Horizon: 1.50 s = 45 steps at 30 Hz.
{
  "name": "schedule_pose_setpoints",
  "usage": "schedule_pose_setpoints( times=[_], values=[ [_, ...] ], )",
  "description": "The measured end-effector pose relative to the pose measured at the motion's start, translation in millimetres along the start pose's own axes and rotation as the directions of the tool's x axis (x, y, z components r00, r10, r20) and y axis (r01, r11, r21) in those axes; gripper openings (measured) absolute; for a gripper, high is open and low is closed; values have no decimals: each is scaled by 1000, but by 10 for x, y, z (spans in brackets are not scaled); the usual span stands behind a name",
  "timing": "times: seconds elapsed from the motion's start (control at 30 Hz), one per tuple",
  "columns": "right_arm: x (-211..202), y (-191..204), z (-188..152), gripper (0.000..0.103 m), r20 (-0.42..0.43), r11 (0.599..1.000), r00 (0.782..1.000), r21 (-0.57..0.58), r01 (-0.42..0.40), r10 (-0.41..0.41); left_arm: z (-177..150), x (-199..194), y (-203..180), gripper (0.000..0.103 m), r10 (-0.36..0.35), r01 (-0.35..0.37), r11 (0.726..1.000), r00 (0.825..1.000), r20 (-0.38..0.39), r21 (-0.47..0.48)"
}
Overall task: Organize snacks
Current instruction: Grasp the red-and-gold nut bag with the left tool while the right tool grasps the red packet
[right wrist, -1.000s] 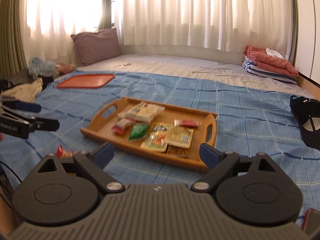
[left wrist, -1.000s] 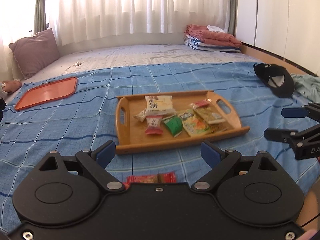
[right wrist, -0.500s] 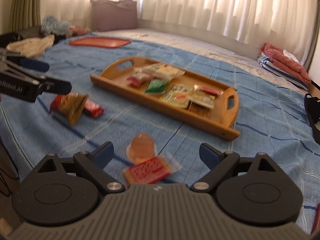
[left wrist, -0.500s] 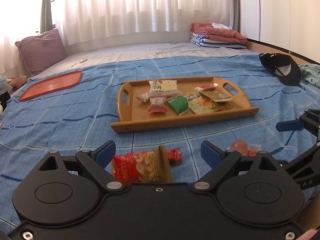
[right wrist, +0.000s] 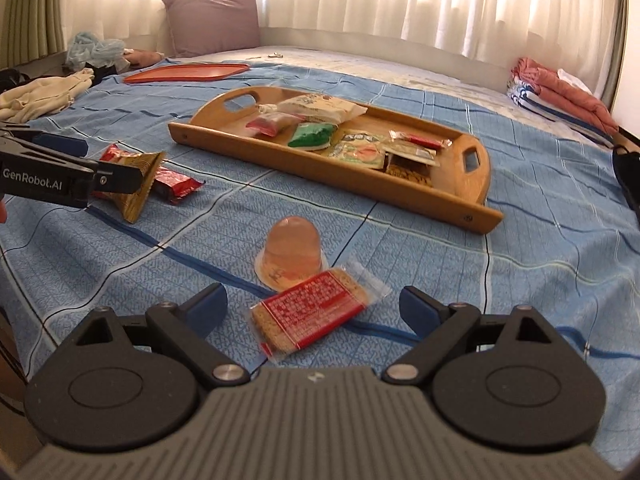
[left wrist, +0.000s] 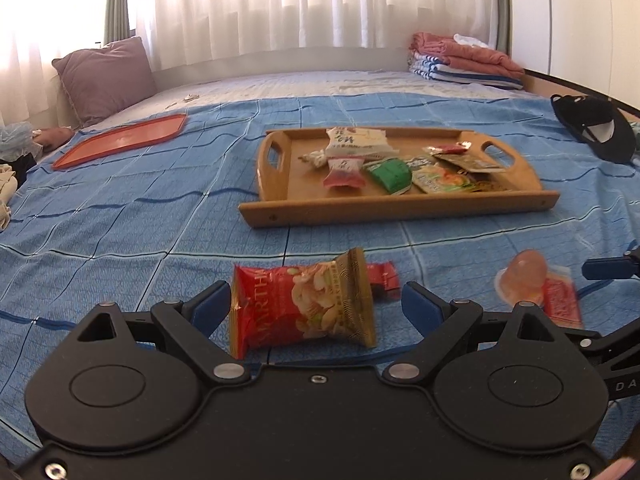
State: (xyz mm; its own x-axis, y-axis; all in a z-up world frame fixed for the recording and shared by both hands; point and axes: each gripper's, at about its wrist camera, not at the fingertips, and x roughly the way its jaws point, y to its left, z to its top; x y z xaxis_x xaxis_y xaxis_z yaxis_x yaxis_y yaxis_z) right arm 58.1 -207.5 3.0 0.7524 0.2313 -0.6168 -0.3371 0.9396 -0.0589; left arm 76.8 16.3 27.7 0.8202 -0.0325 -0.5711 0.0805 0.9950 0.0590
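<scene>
A wooden tray (left wrist: 280, 216) (right wrist: 440, 196) with several snack packets lies on the blue bedspread. My left gripper (left wrist: 316, 306) is open, its fingers on either side of a red nut bag (left wrist: 300, 312) (right wrist: 136, 184) lying on the bed. A small red bar (left wrist: 382, 274) (right wrist: 176, 184) lies just behind the bag. My right gripper (right wrist: 312, 308) is open around a red-labelled cracker packet (right wrist: 316, 314) (left wrist: 562, 304). A pink jelly cup (right wrist: 292, 252) (left wrist: 524, 276) stands upside down just beyond the packet.
An orange tray (left wrist: 120, 144) (right wrist: 188, 73) lies at the far left. A purple pillow (left wrist: 104, 76), folded blankets (left wrist: 468, 60) and a black cap (left wrist: 596, 128) sit around the bed. Loose clothes (right wrist: 44, 92) lie at the left edge.
Both grippers have dropped low and moved forward. The nut bag now sits between my left fingers, and the cracker packet between my right fingers. Both stay open.
</scene>
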Motion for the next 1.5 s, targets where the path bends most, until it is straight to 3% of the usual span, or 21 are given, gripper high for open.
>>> schedule_pose_setpoints(
  times=[0.4, 1.2, 1.33, 1.5],
  values=[
    [88, -2, -46, 97, 4, 996, 1000, 87, 30, -31, -83, 245, 64, 92, 17, -19, 999, 999, -47, -48],
    [135, 61, -84, 99, -1, 992, 997, 97, 76, -76, -111, 369, 90, 93, 0, -6, 995, 998, -61, -96],
    [142, 56, -83, 99, -4, 992, 997, 104, 73, -73, -102, 355, 128, 87, -23, 16, 992, 998, -56, -126],
    [147, 57, -87, 100, -4, 992, 997, 106, 73, -73, -112, 318, 74, 74, -25, 20, 995, 998, -51, -96]
  ],
)
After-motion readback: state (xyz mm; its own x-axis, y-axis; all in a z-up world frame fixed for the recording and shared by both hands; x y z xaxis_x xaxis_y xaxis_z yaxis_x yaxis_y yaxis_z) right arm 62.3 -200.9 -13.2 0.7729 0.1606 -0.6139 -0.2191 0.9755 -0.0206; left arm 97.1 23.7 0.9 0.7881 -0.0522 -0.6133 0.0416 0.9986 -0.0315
